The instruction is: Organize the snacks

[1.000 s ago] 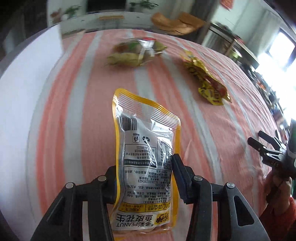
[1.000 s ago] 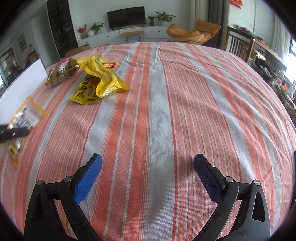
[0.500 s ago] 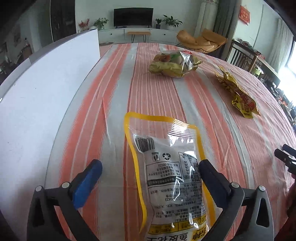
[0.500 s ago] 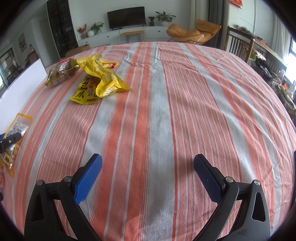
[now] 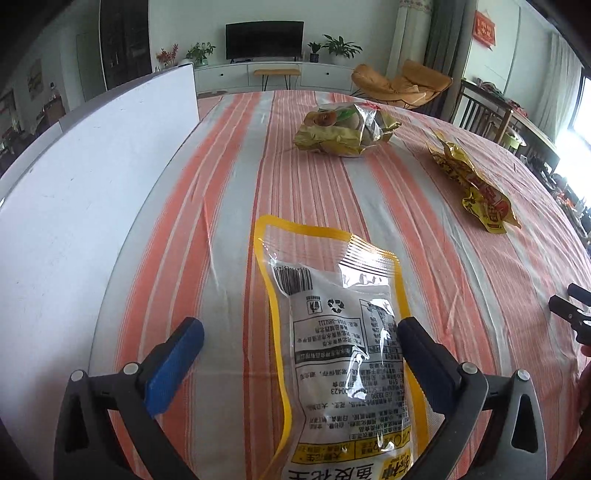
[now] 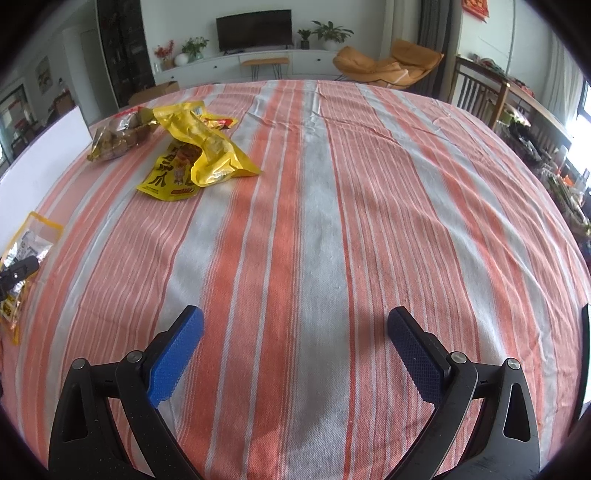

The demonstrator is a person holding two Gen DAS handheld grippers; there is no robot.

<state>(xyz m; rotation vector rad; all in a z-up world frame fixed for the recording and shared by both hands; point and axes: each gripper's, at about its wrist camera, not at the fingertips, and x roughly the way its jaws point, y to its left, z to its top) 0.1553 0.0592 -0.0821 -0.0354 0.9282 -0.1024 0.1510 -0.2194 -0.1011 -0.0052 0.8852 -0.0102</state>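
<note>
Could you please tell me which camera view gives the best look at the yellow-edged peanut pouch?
The left wrist view: the peanut pouch lies close up on the striped tablecloth, barcode and print readable, between the left gripper's open jaws. The right wrist view shows it only small and partly hidden at the left edge.

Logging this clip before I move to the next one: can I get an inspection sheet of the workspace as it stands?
Surface: striped tablecloth, orange and grey, lightly creased; white board along its left edge.
Job's things: peanut pouch lying flat, back side up; bright yellow snack bag crumpled; clear bag of brown snacks beside it.
Clutter: nothing seen.
Grippers: left hand-held gripper open, its jaws have just been opening, the pouch lies between them, released; right hand-held gripper open, empty, over bare cloth.
Cables: nothing seen.
Surroundings: television, potted plants, orange lounge chair, wooden chairs on the right.
</note>
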